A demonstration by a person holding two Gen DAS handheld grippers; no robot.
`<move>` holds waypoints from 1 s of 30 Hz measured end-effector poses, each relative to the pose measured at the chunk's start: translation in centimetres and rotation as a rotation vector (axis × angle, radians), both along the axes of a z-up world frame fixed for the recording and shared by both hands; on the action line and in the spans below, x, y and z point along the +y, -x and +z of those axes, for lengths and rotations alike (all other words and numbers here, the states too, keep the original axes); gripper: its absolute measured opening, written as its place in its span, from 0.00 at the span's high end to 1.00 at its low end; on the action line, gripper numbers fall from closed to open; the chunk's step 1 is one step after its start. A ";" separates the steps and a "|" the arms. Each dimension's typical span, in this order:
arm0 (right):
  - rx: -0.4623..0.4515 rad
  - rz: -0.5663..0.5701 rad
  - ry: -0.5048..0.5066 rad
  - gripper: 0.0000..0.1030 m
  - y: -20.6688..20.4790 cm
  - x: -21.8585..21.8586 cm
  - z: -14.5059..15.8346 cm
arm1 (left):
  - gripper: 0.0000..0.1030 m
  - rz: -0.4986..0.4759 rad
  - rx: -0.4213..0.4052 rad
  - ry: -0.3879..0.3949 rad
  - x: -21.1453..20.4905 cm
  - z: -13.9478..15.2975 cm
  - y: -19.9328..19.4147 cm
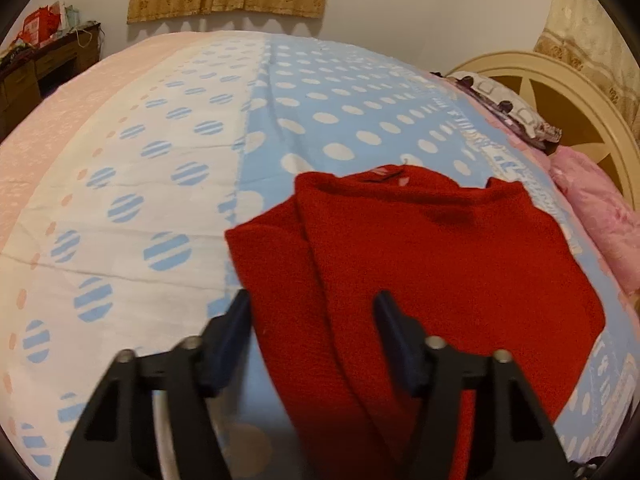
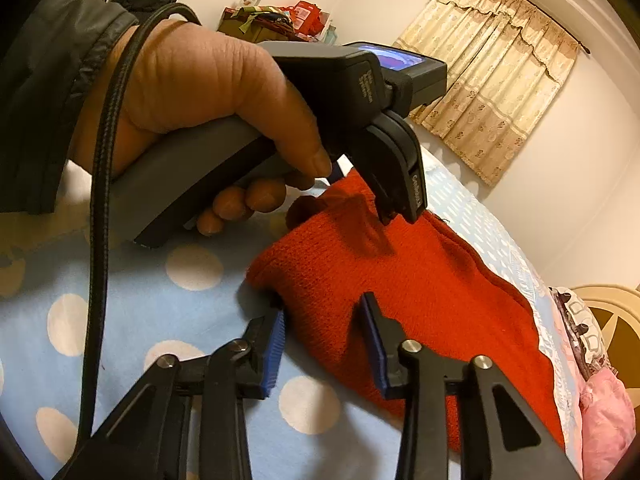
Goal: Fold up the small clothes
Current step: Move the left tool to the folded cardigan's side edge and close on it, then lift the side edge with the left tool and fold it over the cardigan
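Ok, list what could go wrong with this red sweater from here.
1. Both grippers are open around the red sweater's near edge; the left gripper and right gripper might pinch only the top layer, so the fold could slide apart.
2. The fingers sit low over the dotted bedspread and could catch it too.
3. The grippers are close together and may bump.

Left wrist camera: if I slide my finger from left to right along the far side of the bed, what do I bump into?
Wooden desk → pink sheet → polka-dot blanket → patterned pillow → cream headboard.
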State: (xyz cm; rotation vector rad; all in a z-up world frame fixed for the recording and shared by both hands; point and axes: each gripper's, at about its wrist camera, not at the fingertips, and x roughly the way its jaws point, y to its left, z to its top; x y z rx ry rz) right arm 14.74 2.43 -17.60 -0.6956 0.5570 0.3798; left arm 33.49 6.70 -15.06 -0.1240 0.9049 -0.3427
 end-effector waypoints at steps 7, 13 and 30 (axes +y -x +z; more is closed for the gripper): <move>0.041 0.002 -0.058 0.85 -0.4 -0.8 1.0 | 0.81 -0.043 0.020 0.067 -0.1 0.4 -0.2; 0.093 -0.024 -0.196 0.87 -0.8 -3.2 2.9 | 0.82 -0.060 0.028 0.088 0.1 1.3 -0.2; 0.075 -0.122 -0.448 0.88 -0.8 -10.6 7.5 | 0.83 -0.067 -0.029 0.228 -3.3 6.4 -0.5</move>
